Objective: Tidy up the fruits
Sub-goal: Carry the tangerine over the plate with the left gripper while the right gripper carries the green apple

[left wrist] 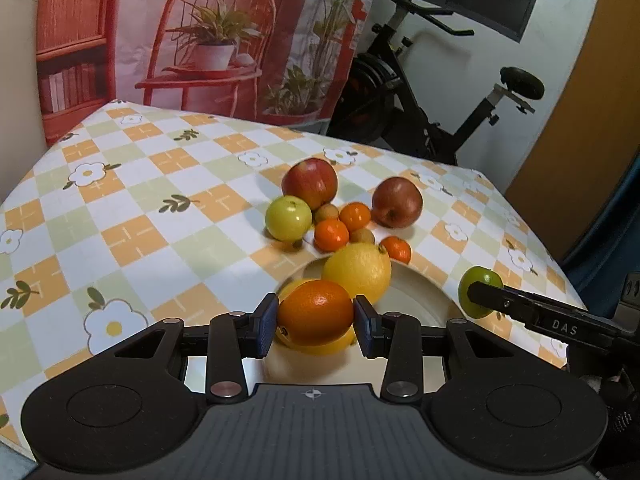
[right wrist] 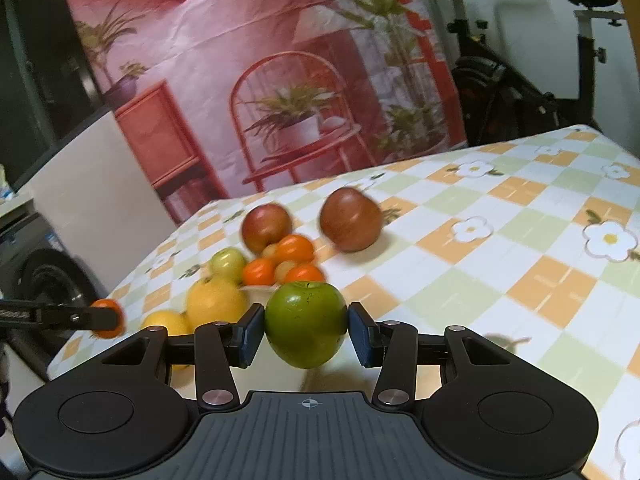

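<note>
- Jaws on both grippers are pinching fruit: the left gripper point(left wrist: 315, 322) clamps an orange point(left wrist: 315, 312) between its blue pads, and the right gripper point(right wrist: 306, 330) clamps a green apple point(right wrist: 306, 322), each partly closed to the width of its fruit.
- Both held fruits hang over or just beside the white plate point(left wrist: 420, 292), which sits toward the near edge of the checked tablecloth point(left wrist: 140, 208).
- On the plate, 1 large lemon point(left wrist: 358, 270) rests, and a second yellow fruit shows just under the orange.
- Still loose on the cloth, beyond the plate's far rim: 2 red apples point(left wrist: 310, 182), a pale green apple point(left wrist: 288, 218), 3 small tangerines point(left wrist: 331, 234) and 2 small brownish fruits, bunched close together.
- Judging by this, sorting is early: 2 fruits plated, 2 in hand, about 8 left.
</note>
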Demonstrator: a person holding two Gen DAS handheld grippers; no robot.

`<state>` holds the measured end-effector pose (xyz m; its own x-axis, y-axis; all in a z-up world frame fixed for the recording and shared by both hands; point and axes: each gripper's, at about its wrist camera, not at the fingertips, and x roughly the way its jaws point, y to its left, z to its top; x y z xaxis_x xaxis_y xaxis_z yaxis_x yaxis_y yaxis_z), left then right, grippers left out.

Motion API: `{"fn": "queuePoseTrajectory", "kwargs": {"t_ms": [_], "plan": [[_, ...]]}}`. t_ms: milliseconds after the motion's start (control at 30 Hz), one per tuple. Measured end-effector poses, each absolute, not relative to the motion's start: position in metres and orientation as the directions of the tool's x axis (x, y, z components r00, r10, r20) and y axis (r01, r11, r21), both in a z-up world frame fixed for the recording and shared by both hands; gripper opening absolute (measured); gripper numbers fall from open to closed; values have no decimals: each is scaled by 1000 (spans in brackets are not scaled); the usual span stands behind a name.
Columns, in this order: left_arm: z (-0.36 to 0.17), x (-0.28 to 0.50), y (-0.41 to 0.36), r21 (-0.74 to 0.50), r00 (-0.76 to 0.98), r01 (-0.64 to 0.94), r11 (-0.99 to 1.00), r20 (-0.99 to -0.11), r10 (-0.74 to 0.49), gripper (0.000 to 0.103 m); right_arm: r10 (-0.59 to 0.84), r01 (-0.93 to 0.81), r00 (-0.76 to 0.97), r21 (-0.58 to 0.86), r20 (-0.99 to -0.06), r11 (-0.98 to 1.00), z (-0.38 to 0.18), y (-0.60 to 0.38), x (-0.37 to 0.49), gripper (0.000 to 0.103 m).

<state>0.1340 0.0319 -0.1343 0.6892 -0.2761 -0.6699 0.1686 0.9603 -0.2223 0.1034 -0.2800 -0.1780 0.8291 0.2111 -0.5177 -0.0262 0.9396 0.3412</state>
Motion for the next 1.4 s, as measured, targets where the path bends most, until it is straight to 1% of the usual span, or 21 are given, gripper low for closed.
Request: {"fn": "queuePoseTrajectory", "kwargs": {"t_ms": [267, 567, 667, 867, 1167, 1333, 1400], "plan": [[-136, 119, 28, -220, 672, 196, 956, -680, -294, 42, 259, -93, 809, 319, -528, 943, -174, -252, 90, 42], [-148, 116, 29, -208, 628, 200, 958, -723, -288, 42, 253, -107, 806, 289, -534, 951, -170, -245, 83, 42], [-153, 119, 26, -174, 623, 209, 962, -735, -268, 42, 248, -108, 809, 280, -533, 954, -170, -246, 83, 42], [-162, 123, 15, -50, 628, 268, 962, -749, -214, 42, 243, -100, 805, 281, -541, 955, -174, -248, 85, 42], [-167, 123, 4, 76, 671, 315, 946, -723, -165, 43, 241, -96, 797, 279, -553, 956, -181, -250, 90, 42], [-167, 123, 3, 96, 684, 309, 946, -713, -152, 44, 238, -91, 798, 280, -554, 956, -183, -252, 93, 42], [-168, 124, 5, 85, 686, 302, 950, -711, -155, 45, 238, -90, 799, 280, -553, 956, -184, -252, 93, 42]]}}
